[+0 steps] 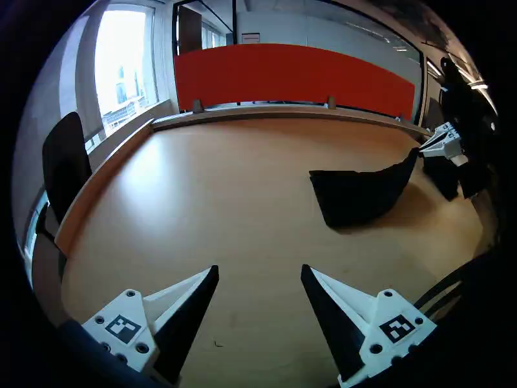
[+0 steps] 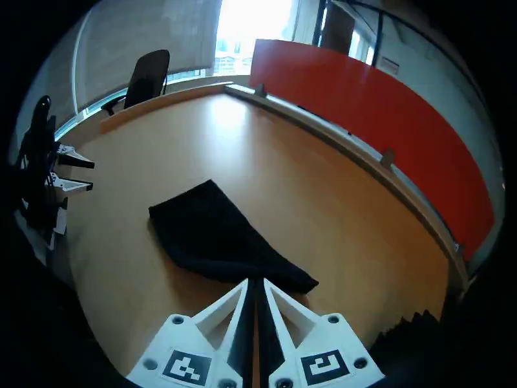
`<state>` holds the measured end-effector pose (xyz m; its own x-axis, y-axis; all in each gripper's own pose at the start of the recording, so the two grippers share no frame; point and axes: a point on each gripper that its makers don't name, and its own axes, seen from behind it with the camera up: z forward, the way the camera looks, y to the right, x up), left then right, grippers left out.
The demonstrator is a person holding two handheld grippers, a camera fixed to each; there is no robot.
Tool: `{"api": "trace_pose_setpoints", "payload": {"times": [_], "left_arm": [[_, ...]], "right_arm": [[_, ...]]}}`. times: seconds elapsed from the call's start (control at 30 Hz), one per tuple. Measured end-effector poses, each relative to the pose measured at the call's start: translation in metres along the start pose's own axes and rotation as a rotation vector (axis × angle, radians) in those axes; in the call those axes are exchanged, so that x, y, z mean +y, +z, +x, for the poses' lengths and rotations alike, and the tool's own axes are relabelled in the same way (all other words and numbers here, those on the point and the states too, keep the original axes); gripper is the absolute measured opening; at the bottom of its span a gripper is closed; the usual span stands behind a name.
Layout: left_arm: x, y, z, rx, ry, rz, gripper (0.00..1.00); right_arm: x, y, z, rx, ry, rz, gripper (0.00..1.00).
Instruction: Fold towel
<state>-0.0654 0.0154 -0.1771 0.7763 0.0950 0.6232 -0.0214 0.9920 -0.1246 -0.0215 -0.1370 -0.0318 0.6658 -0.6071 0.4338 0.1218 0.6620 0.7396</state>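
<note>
Black towel [image 2: 207, 233] lies on the wooden table [image 1: 213, 194], on the near side of the red partition [image 1: 291, 74] and well apart from it. Right gripper [image 2: 257, 283] is clenched on one towel corner, and that corner is raised off the wood. Left gripper [image 1: 259, 268] is released, jaws wide and empty, over bare table further along the partition.

Risk: the one-corner pinch looks thin. A pull may slip it free, or drag and bunch the cloth, since the opposite corner is unheld.

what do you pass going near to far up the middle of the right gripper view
right gripper → black towel → bare wooden table → black chair → window
</note>
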Motion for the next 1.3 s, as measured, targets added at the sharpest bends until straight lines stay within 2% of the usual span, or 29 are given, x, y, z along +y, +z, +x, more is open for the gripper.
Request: {"api": "trace_pose_setpoints", "payload": {"times": [0.4,0.63,1.0,1.2,1.3], "left_arm": [[-0.004,-0.002,0.0,0.0,-0.011,0.006,0.94],[-0.008,-0.005,0.001,0.005,-0.025,0.014,0.94],[-0.015,-0.009,0.001,0.011,-0.046,0.031,0.94],[-0.02,-0.012,0.0,0.017,-0.059,0.047,0.94],[-0.022,-0.013,-0.002,0.017,-0.07,0.056,0.94]], "right_arm": [[-0.032,0.027,0.055,0.046,-0.102,0.095,0.02],[-0.053,0.039,0.071,0.05,-0.147,0.148,0.02],[-0.091,0.067,0.084,0.019,-0.215,0.25,0.02],[-0.131,0.095,0.078,-0.022,-0.26,0.34,0.02],[-0.151,0.115,0.066,-0.06,-0.264,0.386,0.02]]}}
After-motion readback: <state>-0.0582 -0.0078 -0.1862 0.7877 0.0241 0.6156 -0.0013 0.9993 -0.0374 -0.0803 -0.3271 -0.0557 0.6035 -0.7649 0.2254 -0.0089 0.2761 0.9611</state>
